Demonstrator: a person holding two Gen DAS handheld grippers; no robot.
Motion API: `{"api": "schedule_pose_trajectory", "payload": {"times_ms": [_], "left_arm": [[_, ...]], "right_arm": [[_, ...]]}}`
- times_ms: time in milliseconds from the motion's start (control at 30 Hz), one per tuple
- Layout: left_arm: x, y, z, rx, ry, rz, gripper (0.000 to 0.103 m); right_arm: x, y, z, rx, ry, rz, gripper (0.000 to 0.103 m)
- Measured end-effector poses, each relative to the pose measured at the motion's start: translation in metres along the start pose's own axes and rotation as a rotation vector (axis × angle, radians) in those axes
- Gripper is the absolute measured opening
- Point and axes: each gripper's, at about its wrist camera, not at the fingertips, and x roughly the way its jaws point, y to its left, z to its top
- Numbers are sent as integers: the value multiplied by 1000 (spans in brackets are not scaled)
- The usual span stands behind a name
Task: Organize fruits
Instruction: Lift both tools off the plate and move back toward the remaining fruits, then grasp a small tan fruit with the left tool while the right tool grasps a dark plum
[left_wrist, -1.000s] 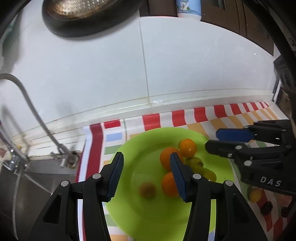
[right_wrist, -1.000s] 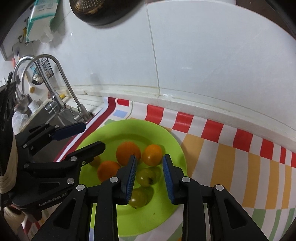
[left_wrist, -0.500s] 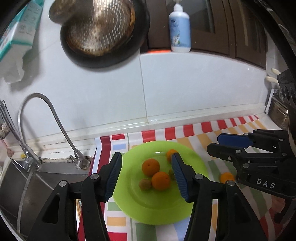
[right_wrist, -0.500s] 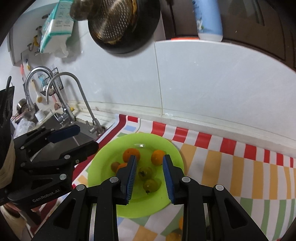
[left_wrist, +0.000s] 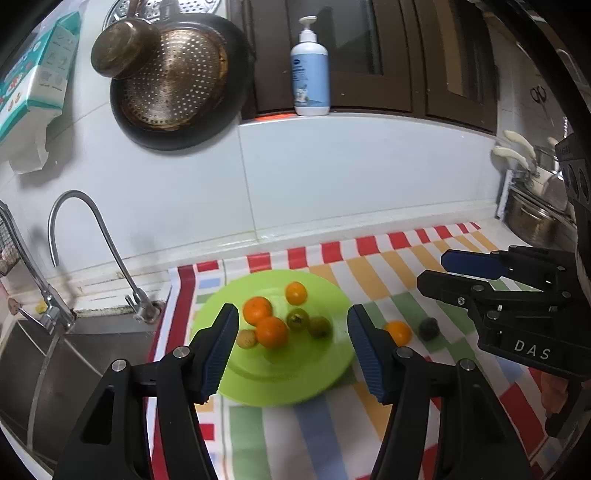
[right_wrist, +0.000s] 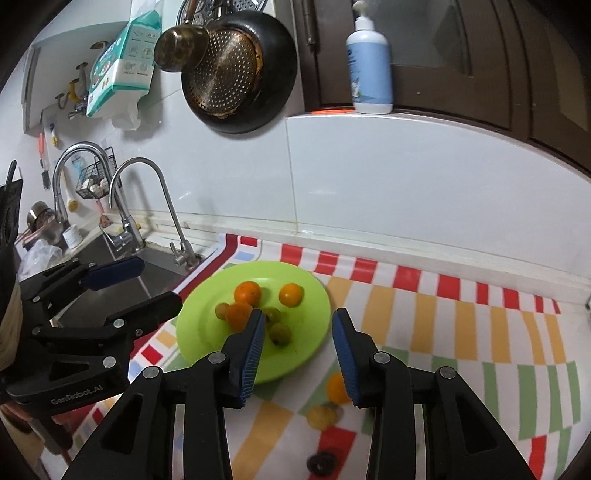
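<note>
A lime green plate lies on a striped cloth and holds several small fruits: oranges and greenish ones. On the cloth to its right lie an orange, a dark fruit and a yellow fruit. My left gripper is open and empty, raised above the plate. My right gripper is open and empty, above the plate's right edge.
A steel sink with taps lies left of the cloth. A tiled wall stands behind. A black pan hangs on it and a soap bottle stands on a ledge. Pots stand at far right.
Both grippers have risen and drawn back from the plate, and the right jaws have opened wider. The loose fruits right of the plate have come into view.
</note>
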Motion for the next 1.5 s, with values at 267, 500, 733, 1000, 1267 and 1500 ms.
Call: {"api": "schedule_pose_trajectory", "payload": {"times_ms": [267,500,733,1000,1267,1500], "left_arm": [[-12,-21,-15,31,13,-41,62],[-11,-31,-33,41,63,-71,63],[-1,-37,-54,59,125,-79,63],[14,-43,-75,72,195,-91,63],[31,-46,-83,70,222,-124,62],[39,-47,-83,69,227,-149,63]], "right_arm": [[-21,-6,-32,30,36,-33,39],[-24,-10,-58,57,87,-50,39],[-14,-9,-79,59,149,-51,39],[14,-17,-101,75,244,-45,39],[43,-21,-112,71,307,-39,39],[49,-21,-112,57,314,-42,38]]}}
